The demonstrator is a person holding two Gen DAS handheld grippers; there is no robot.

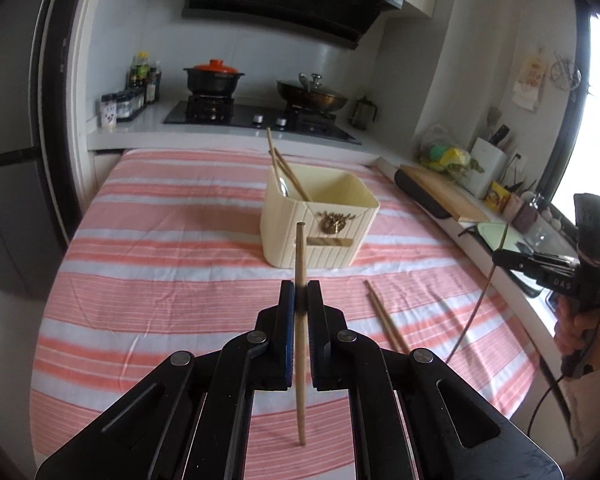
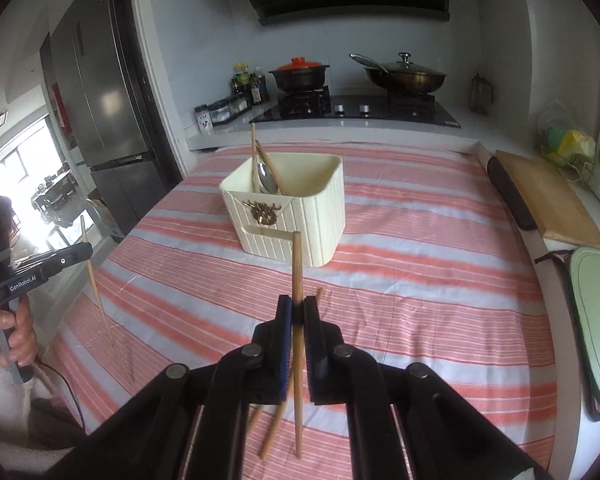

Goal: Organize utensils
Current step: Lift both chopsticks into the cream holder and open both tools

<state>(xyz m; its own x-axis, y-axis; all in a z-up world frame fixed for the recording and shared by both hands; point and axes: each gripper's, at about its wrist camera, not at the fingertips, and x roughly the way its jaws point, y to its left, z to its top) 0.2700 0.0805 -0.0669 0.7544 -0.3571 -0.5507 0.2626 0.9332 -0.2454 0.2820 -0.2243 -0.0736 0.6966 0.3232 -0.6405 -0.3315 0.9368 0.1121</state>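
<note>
A cream ribbed utensil holder (image 1: 320, 232) (image 2: 296, 216) stands mid-table on the striped cloth. It holds two chopsticks (image 1: 284, 168) (image 2: 260, 160) and a metal spoon (image 2: 266, 180). My left gripper (image 1: 301, 292) is shut on one wooden chopstick (image 1: 300, 328), held upright above the cloth in front of the holder. My right gripper (image 2: 298, 308) is shut on another wooden chopstick (image 2: 297, 340), also upright. Two loose chopsticks (image 1: 386, 316) (image 2: 276, 424) lie on the cloth below the right gripper.
The table has a pink and white striped cloth (image 1: 160, 272) (image 2: 420, 280). Behind is a stove with an orange-lidded pot (image 1: 214, 76) and a wok (image 1: 312, 96). A wooden cutting board (image 2: 548, 200) and green tray (image 2: 596, 320) sit on the right counter. A fridge (image 2: 108, 92) stands left.
</note>
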